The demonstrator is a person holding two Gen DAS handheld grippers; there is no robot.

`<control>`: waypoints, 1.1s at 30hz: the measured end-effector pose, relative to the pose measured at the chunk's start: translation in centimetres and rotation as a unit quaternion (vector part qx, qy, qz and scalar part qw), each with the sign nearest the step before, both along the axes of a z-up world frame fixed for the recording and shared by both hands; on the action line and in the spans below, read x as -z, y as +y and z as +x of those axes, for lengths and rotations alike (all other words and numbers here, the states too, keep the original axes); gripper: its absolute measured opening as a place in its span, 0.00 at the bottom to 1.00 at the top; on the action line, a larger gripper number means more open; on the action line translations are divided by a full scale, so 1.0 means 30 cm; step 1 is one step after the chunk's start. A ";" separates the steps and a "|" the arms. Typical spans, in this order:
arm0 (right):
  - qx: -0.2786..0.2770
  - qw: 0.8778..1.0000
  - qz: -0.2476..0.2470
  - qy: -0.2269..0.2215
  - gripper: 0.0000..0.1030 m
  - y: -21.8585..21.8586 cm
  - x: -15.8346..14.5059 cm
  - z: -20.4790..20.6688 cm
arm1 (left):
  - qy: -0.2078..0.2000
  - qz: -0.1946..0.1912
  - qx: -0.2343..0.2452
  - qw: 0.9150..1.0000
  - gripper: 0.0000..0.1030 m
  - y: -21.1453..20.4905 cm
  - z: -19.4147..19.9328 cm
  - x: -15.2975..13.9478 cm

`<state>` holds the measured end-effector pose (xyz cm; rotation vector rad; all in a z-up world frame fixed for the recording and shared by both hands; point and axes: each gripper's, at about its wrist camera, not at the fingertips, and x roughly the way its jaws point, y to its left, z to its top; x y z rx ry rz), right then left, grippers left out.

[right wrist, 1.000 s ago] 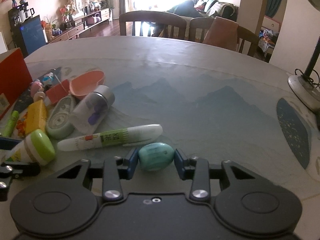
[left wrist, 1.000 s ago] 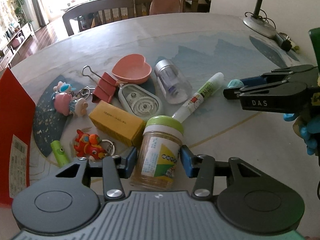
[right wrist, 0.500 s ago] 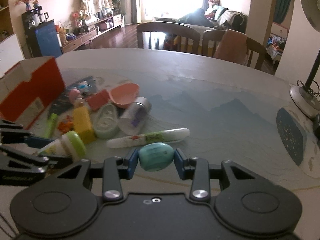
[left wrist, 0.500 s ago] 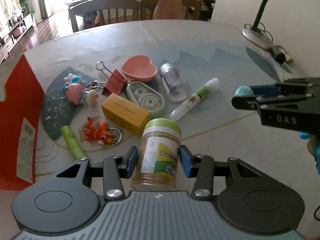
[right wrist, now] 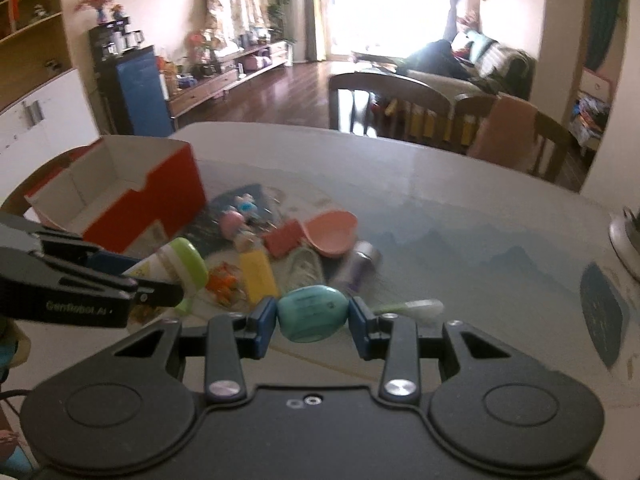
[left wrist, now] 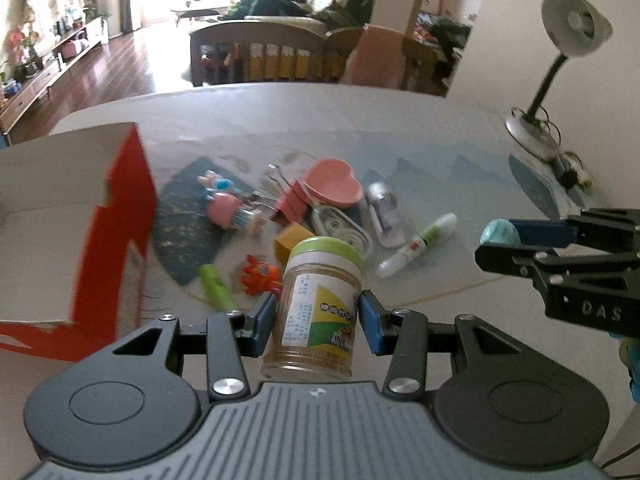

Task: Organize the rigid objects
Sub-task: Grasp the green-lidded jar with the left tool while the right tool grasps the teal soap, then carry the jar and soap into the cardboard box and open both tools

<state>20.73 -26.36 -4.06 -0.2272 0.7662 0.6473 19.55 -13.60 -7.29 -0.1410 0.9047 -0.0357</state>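
My left gripper (left wrist: 318,322) is shut on a clear jar with a green lid (left wrist: 316,308) and holds it above the table. My right gripper (right wrist: 313,318) is shut on a teal egg-shaped object (right wrist: 312,312), also lifted. The right gripper shows at the right of the left wrist view (left wrist: 500,240); the left gripper and the jar (right wrist: 180,264) show at the left of the right wrist view. An open red cardboard box (left wrist: 60,232) (right wrist: 132,196) stands at the table's left, its inside white.
A pile lies mid-table: pink heart dish (left wrist: 334,188), red binder clip (left wrist: 290,204), correction tape (left wrist: 340,230), clear vial (left wrist: 386,212), glue pen (left wrist: 418,246), yellow box (left wrist: 292,240), orange keychain (left wrist: 260,276), green tube (left wrist: 216,286), pink figure (left wrist: 224,208). A desk lamp (left wrist: 560,80) stands at the right. Chairs stand behind the table.
Both grippers have risen with their objects and drawn back from the pile. The red box has come further into both views, its open top now showing.
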 end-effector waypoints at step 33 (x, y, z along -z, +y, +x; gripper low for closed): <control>-0.074 0.997 0.000 -0.024 0.37 0.927 -0.052 -0.115 | -0.012 0.012 -0.036 0.999 0.43 0.881 -0.066 -0.139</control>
